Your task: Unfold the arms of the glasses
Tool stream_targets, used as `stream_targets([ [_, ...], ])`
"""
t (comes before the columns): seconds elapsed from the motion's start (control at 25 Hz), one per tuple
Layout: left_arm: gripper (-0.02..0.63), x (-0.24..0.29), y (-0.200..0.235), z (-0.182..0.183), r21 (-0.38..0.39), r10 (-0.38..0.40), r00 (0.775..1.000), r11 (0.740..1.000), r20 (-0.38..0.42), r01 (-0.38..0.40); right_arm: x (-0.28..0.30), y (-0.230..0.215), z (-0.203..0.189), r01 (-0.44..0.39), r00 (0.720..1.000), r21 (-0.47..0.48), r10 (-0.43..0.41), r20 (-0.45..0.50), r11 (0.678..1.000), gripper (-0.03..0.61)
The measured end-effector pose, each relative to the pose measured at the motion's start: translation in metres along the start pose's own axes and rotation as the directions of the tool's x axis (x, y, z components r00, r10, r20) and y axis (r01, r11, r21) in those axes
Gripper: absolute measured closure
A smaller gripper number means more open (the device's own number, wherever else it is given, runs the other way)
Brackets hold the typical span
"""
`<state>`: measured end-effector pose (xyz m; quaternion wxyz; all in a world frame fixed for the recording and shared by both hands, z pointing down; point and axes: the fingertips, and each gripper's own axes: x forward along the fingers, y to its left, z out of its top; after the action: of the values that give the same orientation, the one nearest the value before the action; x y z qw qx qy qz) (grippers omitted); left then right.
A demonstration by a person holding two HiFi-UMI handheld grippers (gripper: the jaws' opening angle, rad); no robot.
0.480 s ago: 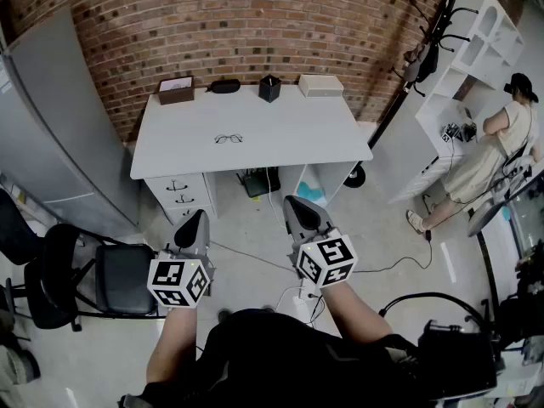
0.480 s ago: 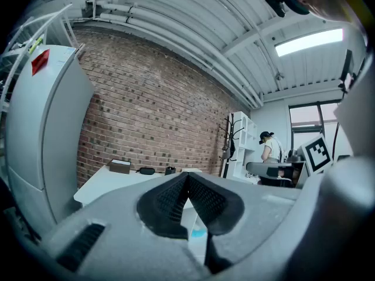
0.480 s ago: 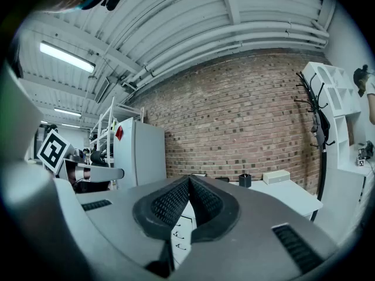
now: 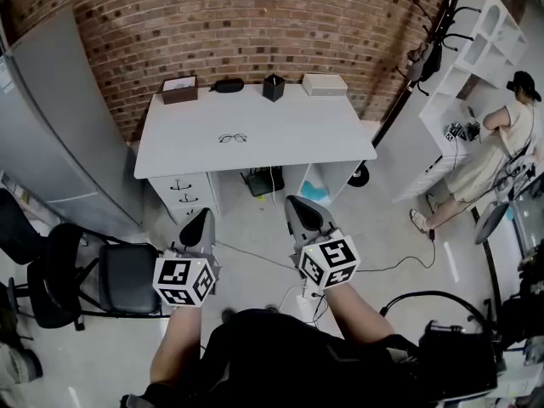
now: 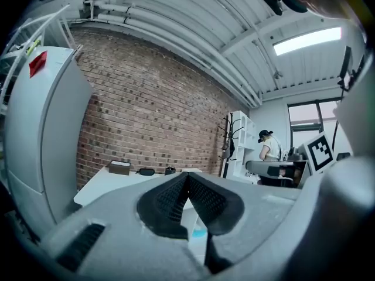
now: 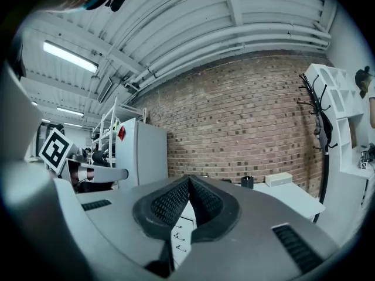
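A pair of thin-framed glasses lies on the white desk by the brick wall, left of the desk's middle. Both grippers hang well short of the desk, over the floor in front of it. My left gripper is shut with nothing in it, its jaw tips meeting in the left gripper view. My right gripper is also shut and empty, and its tips touch in the right gripper view. Both point level toward the desk. The glasses are too small to make out in the gripper views.
At the desk's back edge stand a brown box, a dark case, a black cup and a white box. A grey cabinet is at left, a black chair near my left side. A person stands at white shelves, far right.
Both grippers and the whole view have shifted a little to the right and down; the jaws stay shut.
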<state>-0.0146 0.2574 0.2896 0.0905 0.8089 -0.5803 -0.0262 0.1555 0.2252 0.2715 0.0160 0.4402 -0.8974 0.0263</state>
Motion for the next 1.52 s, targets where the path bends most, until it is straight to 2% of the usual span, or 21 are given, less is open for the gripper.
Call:
stream_targets([
  [0.28, 0.604, -0.006, 0.002, -0.005, -0.012, -0.032, 0.999, 0.999, -0.004, 0.032, 0.004, 0.011, -0.002, -0.031, 0.999, 0.024, 0.032, -0.018, 0.999, 0.571],
  [0.68, 0.604, -0.015, 0.021, -0.011, -0.008, -0.073, 0.997, 0.997, -0.015, 0.073, 0.020, 0.032, -0.008, -0.002, 0.999, 0.017, 0.003, -0.034, 1.000, 0.571],
  [0.76, 0.604, -0.016, 0.027, -0.011, -0.013, -0.083, 0.996, 0.997, -0.015, 0.082, 0.025, 0.039, -0.007, 0.006, 0.999, -0.001, -0.006, -0.032, 1.000, 0.571],
  [0.92, 0.604, -0.016, 0.036, -0.014, -0.027, -0.115, 0.993, 0.993, -0.021, 0.115, 0.036, 0.059, -0.007, 0.013, 0.999, -0.096, -0.017, -0.037, 0.995, 0.571],
  [1.0, 0.604, -0.017, 0.039, -0.012, -0.037, -0.131, 0.991, 0.991, -0.014, 0.130, 0.039, 0.065, -0.009, 0.023, 0.998, -0.109, -0.029, -0.050, 0.994, 0.571],
  [1.16, 0.604, -0.022, 0.051, -0.010, -0.044, -0.152, 0.988, 0.987, -0.012, 0.152, 0.042, 0.070, -0.009, 0.066, 0.996, -0.081, -0.070, -0.048, 0.995, 0.571],
  [1.52, 0.604, -0.020, 0.057, -0.014, -0.054, -0.179, 0.984, 0.983, -0.014, 0.178, 0.049, 0.075, -0.012, 0.071, 0.996, -0.057, -0.074, -0.054, 0.996, 0.571],
])
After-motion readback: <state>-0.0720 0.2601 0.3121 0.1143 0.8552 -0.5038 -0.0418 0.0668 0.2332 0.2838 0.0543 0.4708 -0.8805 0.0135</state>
